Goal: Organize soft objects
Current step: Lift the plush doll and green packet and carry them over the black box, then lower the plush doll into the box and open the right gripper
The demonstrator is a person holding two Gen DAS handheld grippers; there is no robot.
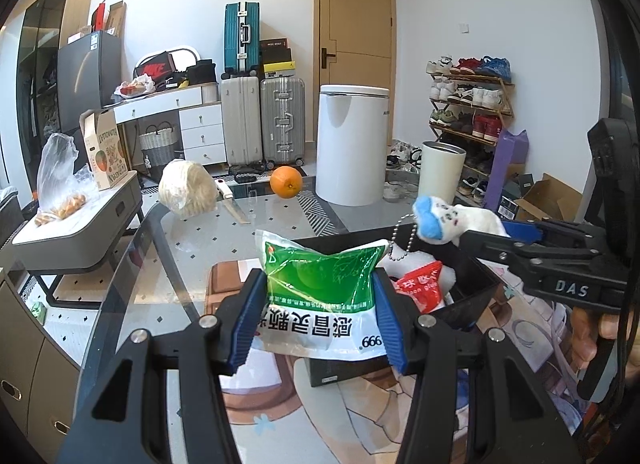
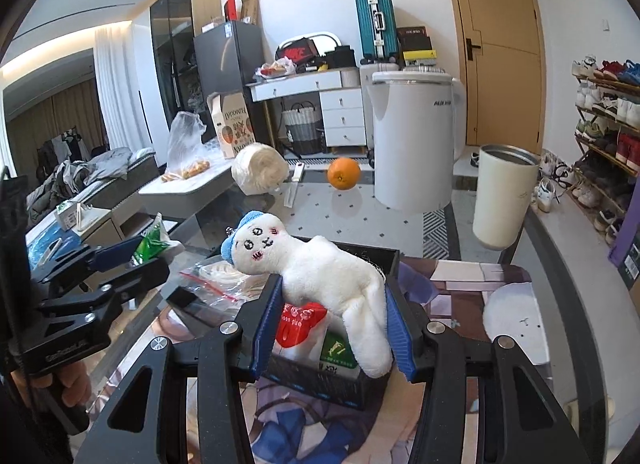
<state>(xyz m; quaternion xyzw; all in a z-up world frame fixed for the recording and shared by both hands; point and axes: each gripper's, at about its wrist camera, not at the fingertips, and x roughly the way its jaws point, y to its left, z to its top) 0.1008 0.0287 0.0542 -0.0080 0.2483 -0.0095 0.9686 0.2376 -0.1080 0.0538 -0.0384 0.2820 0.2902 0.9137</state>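
The left gripper (image 1: 318, 296) is clamped on a green and white pouch (image 1: 320, 284), its blue pads pressing both side edges. The pouch hangs just over the near edge of a black box (image 1: 476, 296) and hides much of the inside from the left wrist view. Its print reads upside down: "999" beside large Chinese characters, the last of them cut off by the left pad.

The right gripper (image 2: 332, 312) grips a white plush (image 2: 320, 268) around its lower body, above the same box (image 2: 384, 260). The plush has a blue cap and a stitched face, and one leg dangles down past the pads. A ball chain (image 1: 400, 232) hangs from it in the left wrist view.

Inside the box, a red sachet (image 2: 298, 324) shows broken white lettering, partly covered by the plush; a green-labelled packet (image 2: 338, 352) lies right of it, its writing too small to read.

The box sits on a printed mat (image 2: 460, 276) on a glass table (image 1: 240, 232). Far on the table lie an orange (image 1: 286, 182), a white appliance (image 2: 416, 136) marked "AUX" and a cream tumbler (image 2: 504, 196). The right gripper body in the left view reads "DAS".
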